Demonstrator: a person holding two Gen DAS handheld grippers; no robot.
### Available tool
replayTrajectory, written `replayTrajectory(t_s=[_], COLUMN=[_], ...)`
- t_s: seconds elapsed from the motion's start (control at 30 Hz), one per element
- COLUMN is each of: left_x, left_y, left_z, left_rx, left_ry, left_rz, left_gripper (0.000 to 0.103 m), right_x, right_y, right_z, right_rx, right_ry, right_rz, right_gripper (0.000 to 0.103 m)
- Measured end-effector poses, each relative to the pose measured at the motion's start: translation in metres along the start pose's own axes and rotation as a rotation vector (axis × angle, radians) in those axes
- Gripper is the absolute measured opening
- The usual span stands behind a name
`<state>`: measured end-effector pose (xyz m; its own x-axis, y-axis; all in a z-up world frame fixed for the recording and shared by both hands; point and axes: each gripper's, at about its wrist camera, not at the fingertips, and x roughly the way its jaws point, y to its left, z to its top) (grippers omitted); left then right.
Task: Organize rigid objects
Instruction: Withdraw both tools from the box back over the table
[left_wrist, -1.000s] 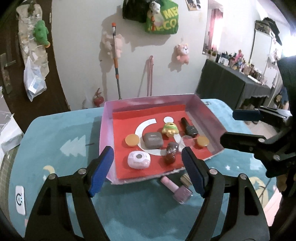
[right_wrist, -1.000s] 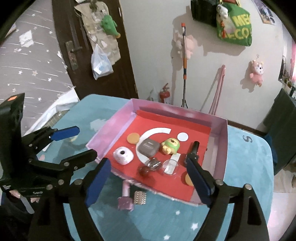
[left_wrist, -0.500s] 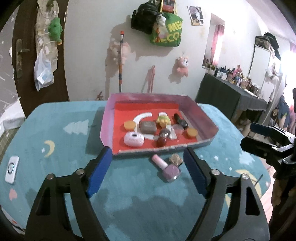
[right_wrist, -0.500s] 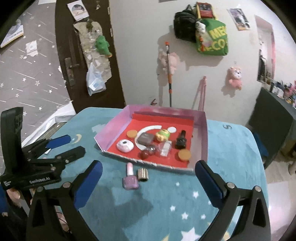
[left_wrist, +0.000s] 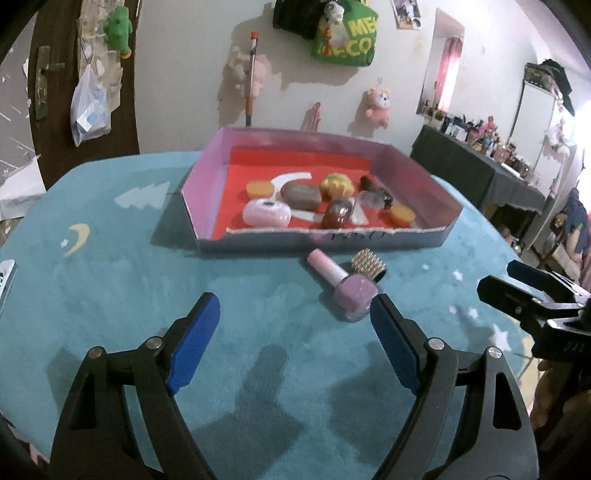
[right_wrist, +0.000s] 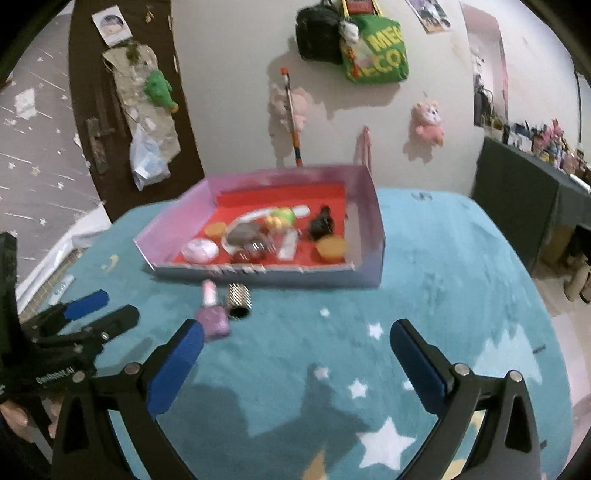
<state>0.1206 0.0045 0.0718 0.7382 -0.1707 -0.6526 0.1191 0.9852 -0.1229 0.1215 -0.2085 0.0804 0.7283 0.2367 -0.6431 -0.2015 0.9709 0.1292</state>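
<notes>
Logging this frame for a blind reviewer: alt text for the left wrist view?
Open left gripper hovers over a teal rug, a lilac nail polish bottle and studded gold cap lying outside a pink tray of small items.

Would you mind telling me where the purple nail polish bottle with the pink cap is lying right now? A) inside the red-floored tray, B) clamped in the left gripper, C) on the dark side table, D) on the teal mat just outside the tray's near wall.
D: the purple nail polish bottle lies on its side on the teal mat, in front of the tray, beside the studded gold cap.
</notes>
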Motion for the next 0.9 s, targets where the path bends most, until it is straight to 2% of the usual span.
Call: replayTrajectory(t_s=[0.33, 0.9], left_x=[0.03, 0.04], left_y=[-0.007, -0.003], left_z=[-0.015, -0.016], left_rx=[0.002, -0.016], left_ry=[0.073, 0.118], left_rz=[0.035, 0.028], left_gripper=[0.083, 0.083], right_x=[0.031, 0.048], right_y=[-0.003, -0.017], right_z=[-0.018, -0.023], right_rx=[-0.026, 0.052], right_ry=[0.065, 0.162], right_rz=[-0.042, -0.017], right_gripper=[0.103, 0.103])
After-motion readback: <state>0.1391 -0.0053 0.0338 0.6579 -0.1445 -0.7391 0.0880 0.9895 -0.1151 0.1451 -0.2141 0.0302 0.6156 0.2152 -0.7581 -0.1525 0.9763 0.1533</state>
